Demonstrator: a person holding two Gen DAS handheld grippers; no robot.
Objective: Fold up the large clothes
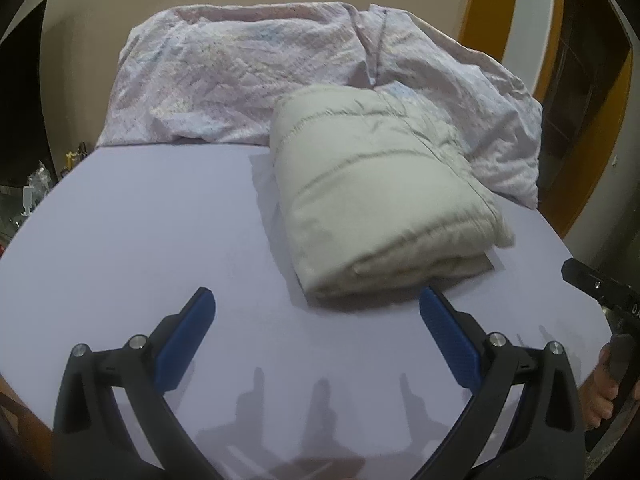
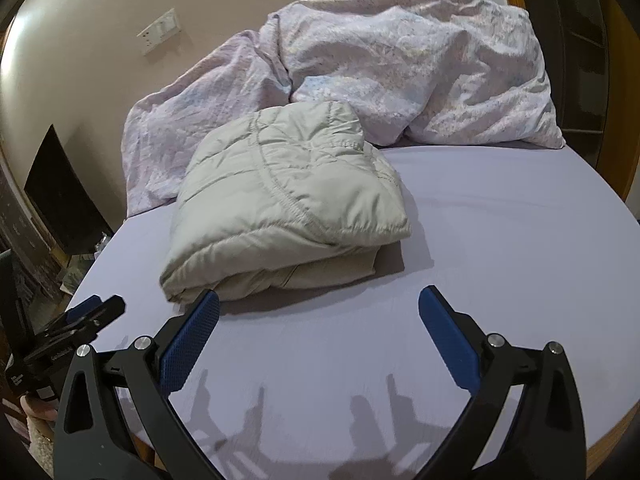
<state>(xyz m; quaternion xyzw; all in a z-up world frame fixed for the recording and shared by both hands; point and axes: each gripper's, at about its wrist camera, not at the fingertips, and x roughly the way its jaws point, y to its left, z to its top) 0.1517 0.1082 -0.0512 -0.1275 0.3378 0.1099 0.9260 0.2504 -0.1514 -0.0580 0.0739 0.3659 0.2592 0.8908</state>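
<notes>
The folded jacket [image 1: 384, 196] lies on the bed [image 1: 140, 220], touching the quilt [image 1: 224, 80]. Left gripper [image 1: 318, 304] and right gripper [image 2: 320, 304] hover before it, fingers spread wide, grasping nothing.

— Where does the pale grey quilted padded jacket [image 1: 384, 192] lie?

— Folded into a bundle on the flat lilac bed sheet [image 1: 160, 220], toward its far side.

— And behind it?

— The crumpled pink patterned duvet [image 2: 400, 60], heaped along the far edge against the beige wall [image 2: 100, 40]; the bundle's back touches it.

— The grippers?

— Both sit before the bundle, over bare sheet, left gripper [image 1: 316, 304] left of right gripper [image 2: 320, 304].
</notes>
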